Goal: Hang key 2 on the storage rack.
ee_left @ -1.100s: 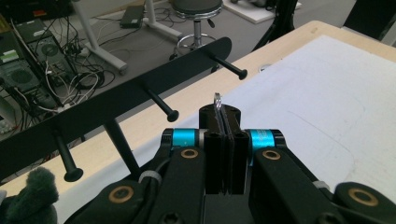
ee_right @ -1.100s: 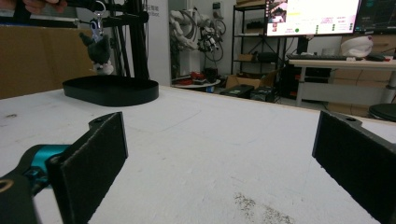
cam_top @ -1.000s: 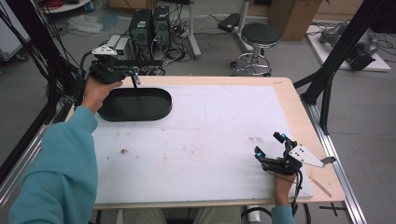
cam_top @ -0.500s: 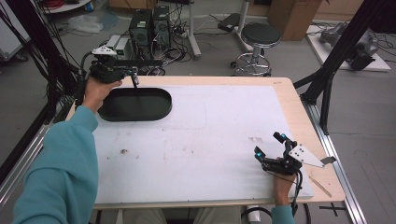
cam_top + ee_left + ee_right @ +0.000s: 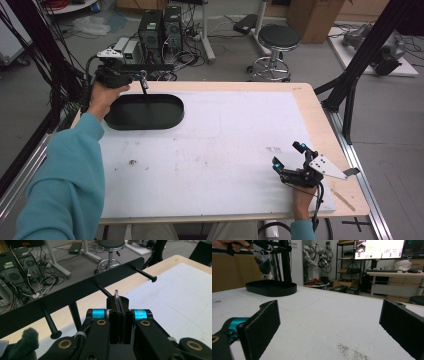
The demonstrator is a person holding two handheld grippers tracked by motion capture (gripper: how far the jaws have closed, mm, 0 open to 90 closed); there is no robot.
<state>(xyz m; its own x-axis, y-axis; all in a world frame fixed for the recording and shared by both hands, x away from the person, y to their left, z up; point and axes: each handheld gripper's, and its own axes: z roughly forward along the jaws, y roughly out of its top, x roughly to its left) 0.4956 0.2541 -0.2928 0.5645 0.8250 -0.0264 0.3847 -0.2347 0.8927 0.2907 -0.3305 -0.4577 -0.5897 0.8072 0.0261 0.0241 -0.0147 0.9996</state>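
Note:
My left gripper (image 5: pixel 119 300) is shut on a small metal key ring (image 5: pixel 116 293), right in front of a black rack bar (image 5: pixel 75 295) with several pegs (image 5: pixel 146 275). A dark plush toy (image 5: pixel 265 267) hangs from that ring (image 5: pixel 270 248) above the rack's black oval base (image 5: pixel 272 288). From above, the left gripper (image 5: pixel 136 75) is held at the table's far left over the base (image 5: pixel 145 112). My right gripper (image 5: pixel 287 154) rests open near the table's front right, with nothing between its pads (image 5: pixel 262 327).
The white table top (image 5: pixel 225 145) stretches between the two hands. Behind the table stand computer towers (image 5: pixel 160 25) with cables and a round stool (image 5: pixel 280 37). A black frame post (image 5: pixel 350 90) rises at the right edge.

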